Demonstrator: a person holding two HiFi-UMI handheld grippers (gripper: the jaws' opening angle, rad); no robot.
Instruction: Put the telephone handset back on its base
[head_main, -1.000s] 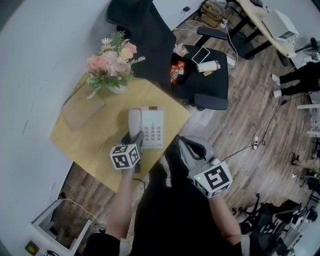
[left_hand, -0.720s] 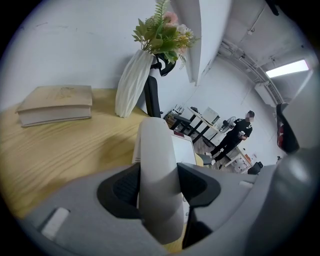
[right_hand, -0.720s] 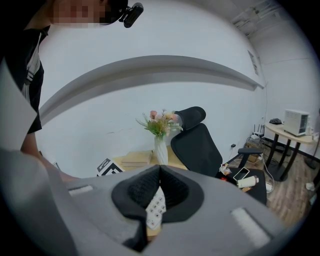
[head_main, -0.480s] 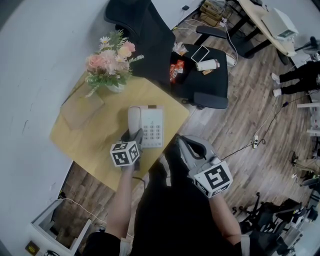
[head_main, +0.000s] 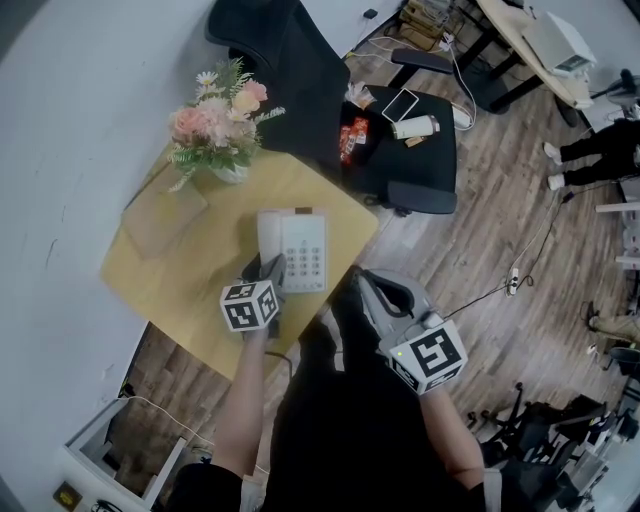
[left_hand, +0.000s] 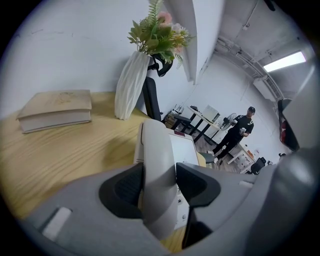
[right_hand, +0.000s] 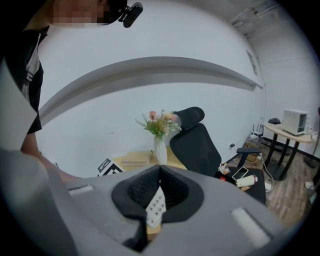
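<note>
1. Currently, the left tool (head_main: 265, 268) (left_hand: 159, 187) is clamped on the near end of the white handset (head_main: 268, 235) (left_hand: 157, 165); both jaw pads press its sides.
2. The handset lies lengthwise along the left side of the white telephone base (head_main: 303, 252) (left_hand: 184, 150), with its far end pointing away from the person. Whether it is fully seated in the cradle cannot be told.
3. The base stands near the right edge of the wooden tabletop (head_main: 200, 290), with its keypad to the right of the handset.
4. The right tool (head_main: 362, 285) (right_hand: 160, 172) is held off the tabletop, to the right of the base and close to the person's body. Its jaws are together with nothing between them.
5. A white vase of flowers (head_main: 215, 130) (left_hand: 131, 85) stands at the far side of the tabletop.
6. A book (head_main: 163, 218) (left_hand: 55, 110) lies flat at far left, just beside the vase.
7. A black office chair (head_main: 310, 70) stands beyond the tabletop, to the far right.
</note>
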